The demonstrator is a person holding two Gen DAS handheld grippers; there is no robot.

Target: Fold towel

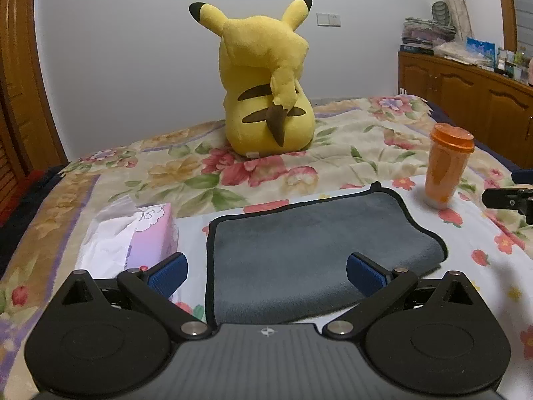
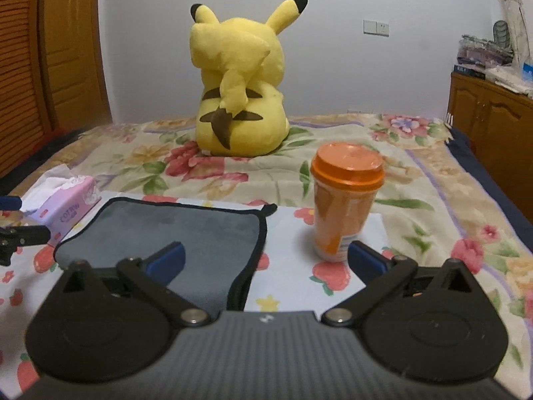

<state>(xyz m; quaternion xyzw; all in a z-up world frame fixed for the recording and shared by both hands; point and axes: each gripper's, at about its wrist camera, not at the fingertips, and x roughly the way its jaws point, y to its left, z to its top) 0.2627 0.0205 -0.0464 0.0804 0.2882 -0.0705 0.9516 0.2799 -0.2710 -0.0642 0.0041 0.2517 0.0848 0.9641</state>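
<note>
A grey towel (image 1: pixel 299 246) with black trim lies folded flat on the flowered bedspread, its small black loop at the far corner. In the left wrist view my left gripper (image 1: pixel 266 273) hangs over the towel's near edge, blue pads wide apart and nothing between them. Seen from the right wrist, the same towel (image 2: pixel 186 230) sits at lower left, with its right edge under my right gripper (image 2: pixel 265 260). That gripper is open too and holds nothing. Part of the right gripper shows at the left view's right edge.
A yellow plush toy (image 1: pixel 266 86) sits at the back of the bed. An orange lidded cup (image 2: pixel 344 200) stands just right of the towel. A pink tissue box (image 1: pixel 146 233) lies left of it. Wooden cabinets (image 1: pixel 473 100) stand at the right.
</note>
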